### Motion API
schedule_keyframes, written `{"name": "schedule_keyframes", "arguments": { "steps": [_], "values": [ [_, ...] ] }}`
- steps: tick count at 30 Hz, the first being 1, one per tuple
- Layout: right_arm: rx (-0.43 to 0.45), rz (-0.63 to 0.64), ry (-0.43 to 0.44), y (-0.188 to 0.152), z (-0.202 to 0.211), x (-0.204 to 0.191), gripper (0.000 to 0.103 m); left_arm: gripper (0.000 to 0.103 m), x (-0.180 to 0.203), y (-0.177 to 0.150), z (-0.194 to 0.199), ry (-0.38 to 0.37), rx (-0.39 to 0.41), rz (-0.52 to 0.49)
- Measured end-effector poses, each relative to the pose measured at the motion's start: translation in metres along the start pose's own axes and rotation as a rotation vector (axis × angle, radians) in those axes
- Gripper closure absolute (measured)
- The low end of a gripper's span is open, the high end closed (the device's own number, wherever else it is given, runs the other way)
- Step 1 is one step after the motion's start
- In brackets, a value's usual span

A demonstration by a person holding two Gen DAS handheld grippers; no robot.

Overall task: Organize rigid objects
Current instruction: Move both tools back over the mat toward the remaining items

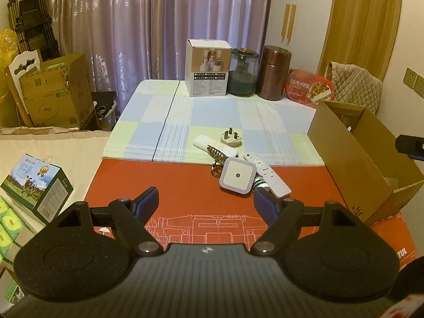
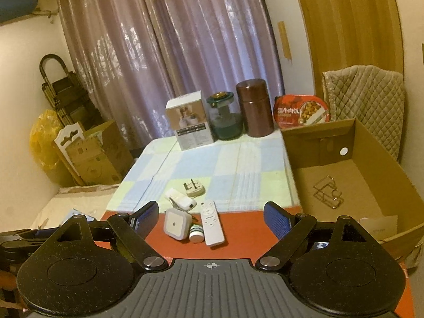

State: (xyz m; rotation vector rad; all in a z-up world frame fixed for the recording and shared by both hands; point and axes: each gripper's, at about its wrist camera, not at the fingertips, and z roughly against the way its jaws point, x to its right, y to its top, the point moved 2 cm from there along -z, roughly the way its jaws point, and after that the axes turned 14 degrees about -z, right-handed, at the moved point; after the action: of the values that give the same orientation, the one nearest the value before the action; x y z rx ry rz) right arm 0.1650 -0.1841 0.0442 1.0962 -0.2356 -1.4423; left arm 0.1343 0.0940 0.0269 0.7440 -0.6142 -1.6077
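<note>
- A purple curtain (image 1: 159, 26) hangs behind the table's far end.
- A white product box (image 1: 207, 67), a dark green glass jar (image 1: 243, 73) and a brown canister (image 1: 275, 73) stand in a row at the far edge, near one another.
- A red instant-meal bowl (image 1: 308, 87) leans just right of the canister.
- A quilted beige cover (image 2: 365, 100) drapes over something at right.
- A folded black trolley (image 1: 29, 21) stands in the left corner.
- A yellow plastic bag (image 2: 43, 137) sits by open cardboard cartons (image 1: 55, 92) on the left.
- A green printed carton (image 1: 37, 188) lies at lower left.
</note>
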Motion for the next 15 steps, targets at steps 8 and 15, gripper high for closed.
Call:
{"name": "schedule_keyframes", "arguments": {
  "steps": [8,15],
  "values": [
    [-0.052,0.018,-0.013,-0.017,-0.031,-0.001,0.019,0.028,-0.005,-0.005,-0.019,-0.005,-0.013,-0.014],
    [-0.078,0.048,-0.045,-0.033,-0.071,0.012,0.020,0.028,-0.004,-0.006,-0.054,-0.018,-0.027,-0.041]
  ]
}}
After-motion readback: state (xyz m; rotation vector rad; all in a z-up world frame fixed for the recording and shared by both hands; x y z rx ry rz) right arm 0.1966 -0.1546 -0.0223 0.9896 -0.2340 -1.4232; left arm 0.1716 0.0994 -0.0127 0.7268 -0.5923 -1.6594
